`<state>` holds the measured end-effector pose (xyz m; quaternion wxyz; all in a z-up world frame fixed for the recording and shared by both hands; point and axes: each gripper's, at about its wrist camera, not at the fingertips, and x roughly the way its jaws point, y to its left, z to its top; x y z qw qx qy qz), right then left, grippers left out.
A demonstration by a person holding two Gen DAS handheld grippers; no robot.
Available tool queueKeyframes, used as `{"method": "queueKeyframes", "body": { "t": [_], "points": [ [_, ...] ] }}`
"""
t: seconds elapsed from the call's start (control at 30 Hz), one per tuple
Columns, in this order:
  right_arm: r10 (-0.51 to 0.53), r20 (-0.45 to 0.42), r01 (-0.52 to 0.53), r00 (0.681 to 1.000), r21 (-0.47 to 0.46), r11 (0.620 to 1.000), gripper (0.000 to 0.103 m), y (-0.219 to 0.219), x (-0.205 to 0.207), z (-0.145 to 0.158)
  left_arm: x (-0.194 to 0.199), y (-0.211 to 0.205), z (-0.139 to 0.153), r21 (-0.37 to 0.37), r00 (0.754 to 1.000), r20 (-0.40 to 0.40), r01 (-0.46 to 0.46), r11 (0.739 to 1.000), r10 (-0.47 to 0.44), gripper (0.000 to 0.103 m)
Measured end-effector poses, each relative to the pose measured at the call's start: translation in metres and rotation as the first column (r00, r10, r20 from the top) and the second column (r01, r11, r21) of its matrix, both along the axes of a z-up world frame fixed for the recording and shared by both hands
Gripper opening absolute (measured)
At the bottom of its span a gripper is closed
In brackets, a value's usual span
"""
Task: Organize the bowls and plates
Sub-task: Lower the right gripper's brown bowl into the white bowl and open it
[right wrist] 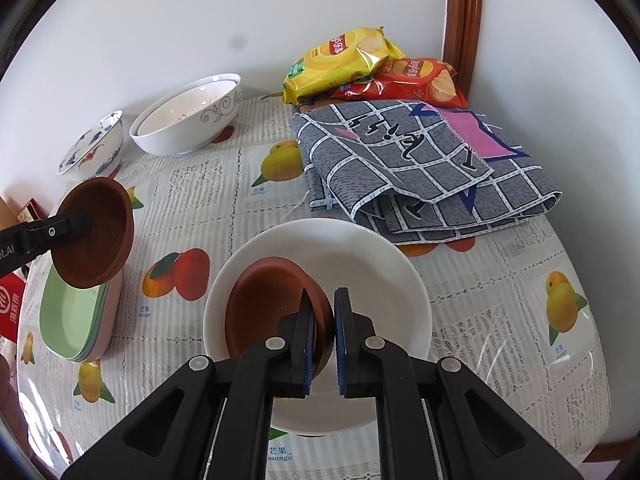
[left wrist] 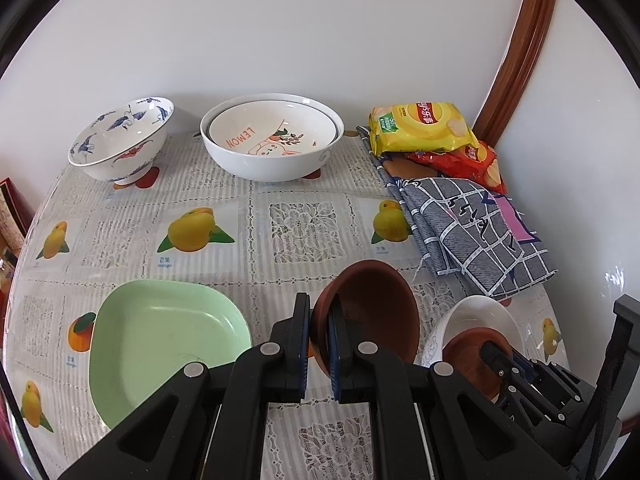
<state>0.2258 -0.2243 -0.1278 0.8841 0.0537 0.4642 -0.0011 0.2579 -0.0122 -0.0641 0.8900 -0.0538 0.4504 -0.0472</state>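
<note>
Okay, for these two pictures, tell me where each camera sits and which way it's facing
Left wrist: on the left gripper, looking down along its fingers toward the wall, over the green plate and the tilted brown saucer it pinches; the right gripper shows lower right.
Right wrist: on the right gripper, looking down at the white plate, where it pinches a second brown saucer; the left gripper enters from the left.
Shared: both saucers, both grippers, the folded cloth and the chip bags.

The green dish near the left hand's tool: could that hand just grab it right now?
Probably not as things stand. The left gripper is already shut on a brown dish, held tilted above the table, so its fingers are taken. Nothing lies in or over the green dish itself; the brown one would have to go down first.
</note>
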Motion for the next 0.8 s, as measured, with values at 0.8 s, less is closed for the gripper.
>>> {"method": "queueKeyframes", "body": {
  "t": [0.8],
  "points": [
    [-0.007, -0.05, 0.003, 0.999, -0.078, 0.997, 0.009, -0.005, 0.005, -0.025, 0.008, -0.004, -0.012, 0.012, 1.0, -0.021, -0.003, 1.0, 0.004, 0.008]
  ]
}}
